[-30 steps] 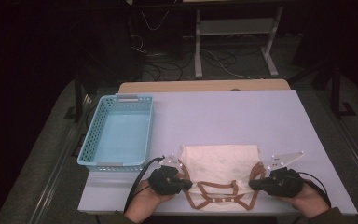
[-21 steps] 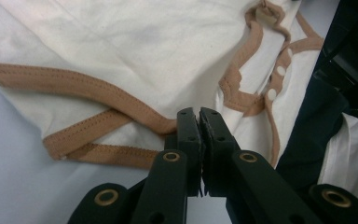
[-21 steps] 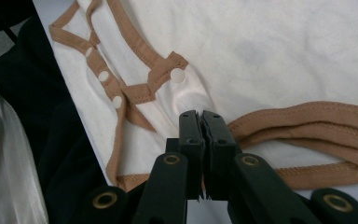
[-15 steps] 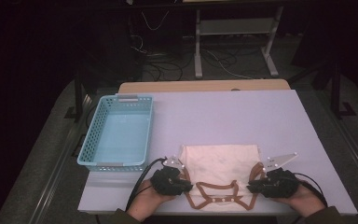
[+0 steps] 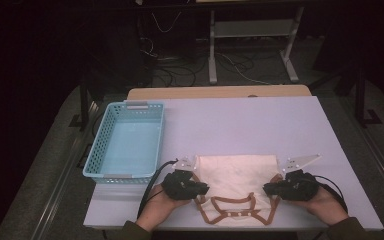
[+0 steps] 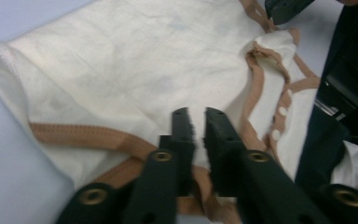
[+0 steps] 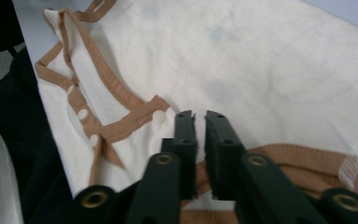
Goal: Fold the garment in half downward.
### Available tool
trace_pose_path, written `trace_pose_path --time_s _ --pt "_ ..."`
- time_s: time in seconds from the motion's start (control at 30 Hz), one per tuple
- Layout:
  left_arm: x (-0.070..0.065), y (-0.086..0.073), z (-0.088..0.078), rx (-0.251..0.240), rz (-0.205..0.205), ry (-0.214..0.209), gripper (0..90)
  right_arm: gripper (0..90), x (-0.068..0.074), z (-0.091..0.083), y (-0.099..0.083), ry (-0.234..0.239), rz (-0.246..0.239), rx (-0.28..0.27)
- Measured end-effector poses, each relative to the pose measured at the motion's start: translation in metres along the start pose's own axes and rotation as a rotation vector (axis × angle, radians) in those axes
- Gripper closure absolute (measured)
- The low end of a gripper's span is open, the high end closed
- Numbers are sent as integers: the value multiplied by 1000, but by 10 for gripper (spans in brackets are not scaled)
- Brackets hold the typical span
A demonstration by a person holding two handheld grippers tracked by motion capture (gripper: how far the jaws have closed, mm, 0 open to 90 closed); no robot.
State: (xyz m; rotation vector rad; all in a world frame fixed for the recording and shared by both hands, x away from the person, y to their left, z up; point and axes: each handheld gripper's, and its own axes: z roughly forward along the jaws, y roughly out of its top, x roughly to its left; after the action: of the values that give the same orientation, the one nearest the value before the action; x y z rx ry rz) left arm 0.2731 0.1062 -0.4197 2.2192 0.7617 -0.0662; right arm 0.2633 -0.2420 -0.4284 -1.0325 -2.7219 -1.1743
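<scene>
Below, pale table (image 5: 260,125), dark room, cables on floor, left gripper (image 5: 203,190) and right gripper (image 5: 268,189) clamped on cream garment (image 5: 237,172).

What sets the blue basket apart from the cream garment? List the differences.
The blue basket is a rigid, perforated tub with raised walls; the cream garment is soft cloth lying flat. The basket is plain light blue, while the garment is cream with brown trim and small snaps. No gripper touches the basket, while the left gripper and right gripper are at the garment's two sides. Both rest on the table.
</scene>
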Motion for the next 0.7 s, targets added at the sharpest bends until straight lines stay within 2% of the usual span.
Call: trace_pose_path --time_s 0.13,0.17,0.27,0.37,0.67,0.7 --pt "1 2 12 19 0 -3 890 888 -4 7 2 10 -12 5" --pt "0 3 20 37 10 -5 890 889 -7 13 4 25 -28 18" --pt "-1 3 26 50 24 -3 890 889 -8 19 5 38 -37 25" --pt "-2 2 28 56 27 -8 891 889 -8 24 4 49 -45 49" --pt "-9 -3 27 73 32 -36 891 889 -5 25 2 92 -45 56" --pt "-10 -4 27 62 19 -38 891 889 -4 24 1 95 -47 55"
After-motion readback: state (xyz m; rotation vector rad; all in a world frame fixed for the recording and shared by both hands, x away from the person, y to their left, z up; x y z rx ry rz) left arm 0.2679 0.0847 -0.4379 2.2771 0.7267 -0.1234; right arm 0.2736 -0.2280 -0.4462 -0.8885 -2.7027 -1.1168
